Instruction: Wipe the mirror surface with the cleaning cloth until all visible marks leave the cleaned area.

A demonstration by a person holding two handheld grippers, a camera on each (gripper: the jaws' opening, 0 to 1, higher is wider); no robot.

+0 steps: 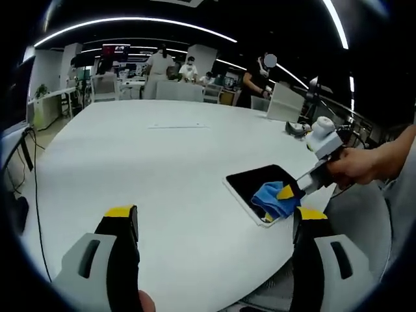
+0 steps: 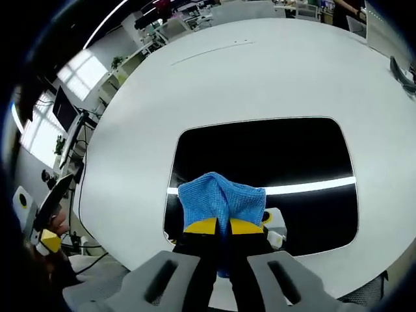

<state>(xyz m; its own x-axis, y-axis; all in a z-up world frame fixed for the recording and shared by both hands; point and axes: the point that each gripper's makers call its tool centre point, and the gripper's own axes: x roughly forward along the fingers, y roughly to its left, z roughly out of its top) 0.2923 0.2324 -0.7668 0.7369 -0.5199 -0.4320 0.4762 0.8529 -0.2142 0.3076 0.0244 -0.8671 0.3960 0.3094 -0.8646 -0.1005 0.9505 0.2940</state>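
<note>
Here, in the left gripper view, the left gripper (image 1: 214, 218) rises from the bottom with its two grey, yellow-tipped jaws spread wide and nothing between them, hovering over the near part of the large round white table (image 1: 149, 162). Further right in that view lies the flat rectangular mirror with rounded corners and a pale rim (image 1: 257, 185), dark in its glass, resting on the table near the right edge. On the mirror's near right corner sits the bunched blue microfibre cleaning cloth (image 1: 273, 200), gripped by the right gripper (image 1: 286, 192), which comes in from the right, held by a person's hand (image 1: 354, 166). Beyond the table, people stand among desks in an office.

In the right gripper view, the left gripper (image 2: 45, 242) shows small at the far left edge, off the table. Toward the middle, the mirror (image 2: 260, 149) lies flat on the white table (image 2: 273, 71), reflecting a dark ceiling and a bright light strip. The cloth (image 2: 221, 198) is pressed onto the lower middle of the glass, clamped between the right gripper's (image 2: 224, 226) narrow, nearly closed yellow-tipped jaws. Whether marks lie on the glass, I cannot tell.
</note>
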